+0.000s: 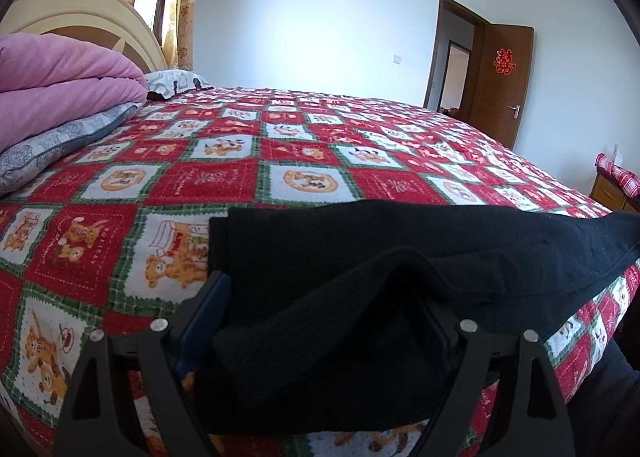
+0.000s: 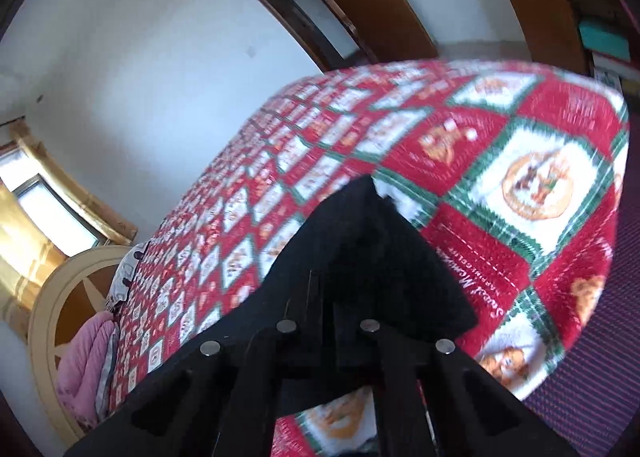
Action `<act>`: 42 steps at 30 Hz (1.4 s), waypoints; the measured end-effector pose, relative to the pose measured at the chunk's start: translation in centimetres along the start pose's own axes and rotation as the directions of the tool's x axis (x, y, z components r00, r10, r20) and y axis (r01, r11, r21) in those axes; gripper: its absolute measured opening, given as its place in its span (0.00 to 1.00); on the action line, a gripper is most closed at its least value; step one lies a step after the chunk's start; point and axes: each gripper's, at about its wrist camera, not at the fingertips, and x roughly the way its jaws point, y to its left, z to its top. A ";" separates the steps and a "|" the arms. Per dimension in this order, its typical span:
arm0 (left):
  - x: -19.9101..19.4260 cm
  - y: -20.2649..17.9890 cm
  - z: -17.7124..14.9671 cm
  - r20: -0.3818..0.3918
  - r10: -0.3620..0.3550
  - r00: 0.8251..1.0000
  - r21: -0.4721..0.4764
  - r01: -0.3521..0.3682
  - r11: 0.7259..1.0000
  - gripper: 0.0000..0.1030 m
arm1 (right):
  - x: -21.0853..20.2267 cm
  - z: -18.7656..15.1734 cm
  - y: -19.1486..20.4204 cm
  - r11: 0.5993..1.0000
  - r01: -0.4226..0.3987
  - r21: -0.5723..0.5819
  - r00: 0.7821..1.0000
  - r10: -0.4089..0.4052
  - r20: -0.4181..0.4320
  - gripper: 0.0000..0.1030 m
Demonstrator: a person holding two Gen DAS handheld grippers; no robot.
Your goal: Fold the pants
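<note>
Black pants [image 1: 400,245] lie across the near edge of the bed on a red, white and green patterned blanket [image 1: 280,145]. My left gripper [image 1: 324,313] is open, its jaws wide apart, with a bunched fold of the pants lying between them. In the tilted, blurred right wrist view my right gripper [image 2: 328,297] is shut on a raised corner of the pants [image 2: 360,241], which rises to a point above the blanket [image 2: 520,185].
A folded pink quilt [image 1: 60,77] rests on grey pillows [image 1: 52,145] at the headboard on the left. A brown door [image 1: 500,77] stands open at the back right. A wooden cabinet [image 1: 612,185] stands past the bed's right edge.
</note>
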 end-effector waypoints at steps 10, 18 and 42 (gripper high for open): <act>0.0 0.2 -0.1 0.002 -0.014 1.000 -0.002 0.014 1.000 0.86 | -1.3 -0.5 -2.3 0.998 0.034 0.043 0.999 -0.035 0.024 0.03; -0.2 0.4 0.0 -0.005 -0.009 1.000 0.004 0.009 1.000 0.86 | -0.4 -1.6 -3.5 0.995 0.096 0.023 0.995 -0.096 -0.037 0.13; -3.0 -0.4 -1.3 -0.062 0.070 0.996 0.254 -0.052 0.966 0.52 | 8.7 -23.1 27.4 0.613 -0.376 -0.695 0.908 0.096 -0.407 0.51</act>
